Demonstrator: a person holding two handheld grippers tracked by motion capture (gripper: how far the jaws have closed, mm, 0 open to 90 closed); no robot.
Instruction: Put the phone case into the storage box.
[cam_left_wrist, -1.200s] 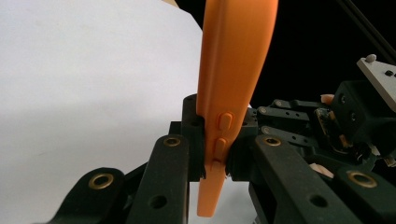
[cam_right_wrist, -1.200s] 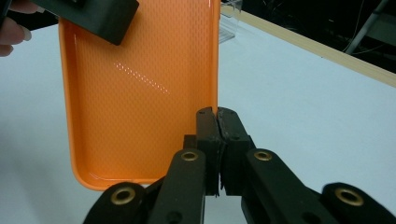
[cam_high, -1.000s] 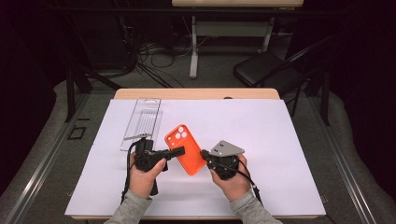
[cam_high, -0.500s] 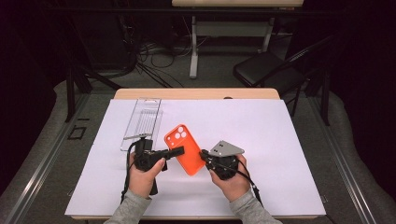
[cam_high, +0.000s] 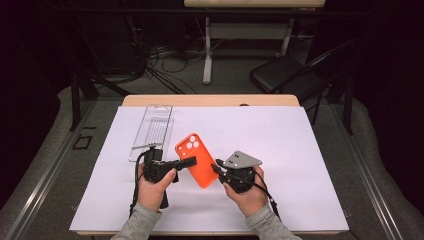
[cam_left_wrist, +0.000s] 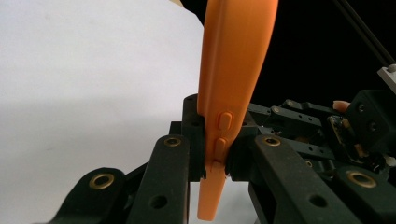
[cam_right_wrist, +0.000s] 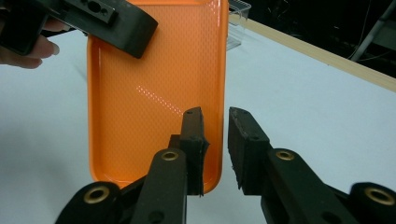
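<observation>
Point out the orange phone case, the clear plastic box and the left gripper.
orange phone case (cam_high: 199, 162): high view, middle of its back, below the camera cutout.
clear plastic box (cam_high: 154, 129): high view, its ribbed transparent top.
left gripper (cam_left_wrist: 215, 156): left gripper view, between the jaw tips clamped on the case edge.

Grey sleeves (cam_high: 140, 225); black fingers (cam_right_wrist: 194, 140) with brass rivets, grey 3-cornered plate (cam_high: 242, 160).

The inner face of an orange phone case (cam_right_wrist: 154, 88) is seen held above the white table sheet (cam_right_wrist: 303, 112). Its right edge lies between the right gripper (cam_right_wrist: 215, 140)'s jaws, which have just been opening and are parted from it. The case's upper left corner is clamped by the left gripper (cam_right_wrist: 119, 21).
</observation>
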